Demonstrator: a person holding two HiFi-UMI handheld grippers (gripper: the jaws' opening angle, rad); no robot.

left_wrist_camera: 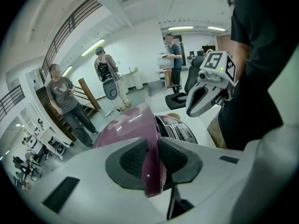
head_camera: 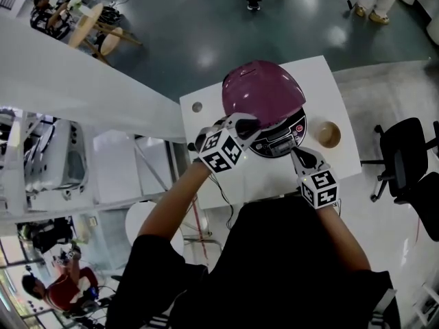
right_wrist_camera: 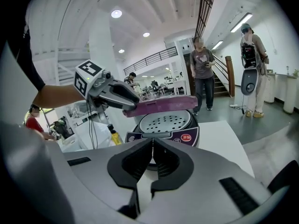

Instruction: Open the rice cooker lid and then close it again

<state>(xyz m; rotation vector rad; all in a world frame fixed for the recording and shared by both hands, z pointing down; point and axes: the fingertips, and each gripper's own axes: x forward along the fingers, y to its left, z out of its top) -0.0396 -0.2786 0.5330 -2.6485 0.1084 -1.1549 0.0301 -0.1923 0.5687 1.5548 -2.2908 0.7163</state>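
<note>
The rice cooker (head_camera: pixel 281 139) stands on a white table (head_camera: pixel 329 81), its purple lid (head_camera: pixel 264 88) part-way up. My left gripper (head_camera: pixel 248 125) is shut on the lid's front edge; in the left gripper view the purple rim (left_wrist_camera: pixel 152 171) sits pinched between the pads, just behind the gripper (left_wrist_camera: pixel 152 160). The right gripper view shows the lid (right_wrist_camera: pixel 163 104) nearly level above a perforated inner plate (right_wrist_camera: pixel 164 122). My right gripper (head_camera: pixel 296 155) hovers shut and empty just in front of the control panel (left_wrist_camera: pixel 177 129), with its jaws (right_wrist_camera: pixel 152 155) closed together.
A small round brown cup (head_camera: pixel 328 134) sits on the table right of the cooker. A yellow bottle (right_wrist_camera: pixel 113 136) stands to the cooker's left. A black office chair (head_camera: pixel 405 156) is right of the table. Several people stand on the floor beyond.
</note>
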